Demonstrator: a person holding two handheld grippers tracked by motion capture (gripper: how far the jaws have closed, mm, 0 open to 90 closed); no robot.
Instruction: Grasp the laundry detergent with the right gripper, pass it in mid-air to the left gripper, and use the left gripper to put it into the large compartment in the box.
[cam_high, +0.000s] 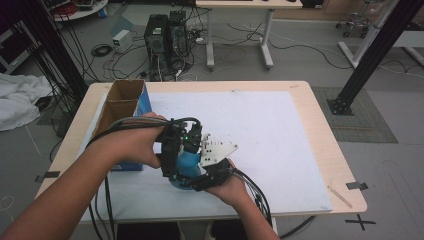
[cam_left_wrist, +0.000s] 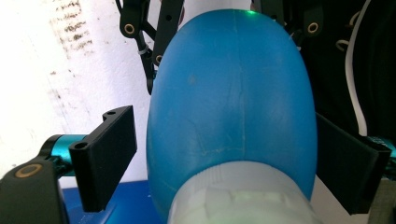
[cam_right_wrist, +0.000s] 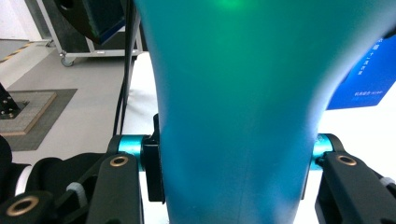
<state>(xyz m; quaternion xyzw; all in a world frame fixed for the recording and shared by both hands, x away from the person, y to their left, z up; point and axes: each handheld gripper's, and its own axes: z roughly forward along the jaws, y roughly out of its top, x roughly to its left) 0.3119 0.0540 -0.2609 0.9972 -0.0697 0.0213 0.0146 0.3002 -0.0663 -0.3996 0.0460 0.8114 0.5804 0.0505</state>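
Observation:
A blue plastic bottle (cam_high: 186, 162) with a white cap (cam_left_wrist: 238, 200) is held up between both grippers near the table's front middle. My right gripper (cam_right_wrist: 233, 163) is shut on the bottle's body (cam_right_wrist: 233, 107), one jaw pressing each side. In the high view it (cam_high: 205, 176) comes in from the lower right under its grey plate. My left gripper (cam_left_wrist: 226, 154) straddles the bottle (cam_left_wrist: 233, 102) near its cap end. Its left jaw stands a little off the surface, so the jaws are open around the bottle. In the high view this gripper (cam_high: 174, 150) reaches in from the left.
An open cardboard box with a blue side (cam_high: 122, 107) stands at the table's left, right behind my left hand. A white mat (cam_high: 270, 125) covers most of the wooden table (cam_high: 320, 135). A thin wooden stick (cam_high: 340, 196) lies at the front right corner.

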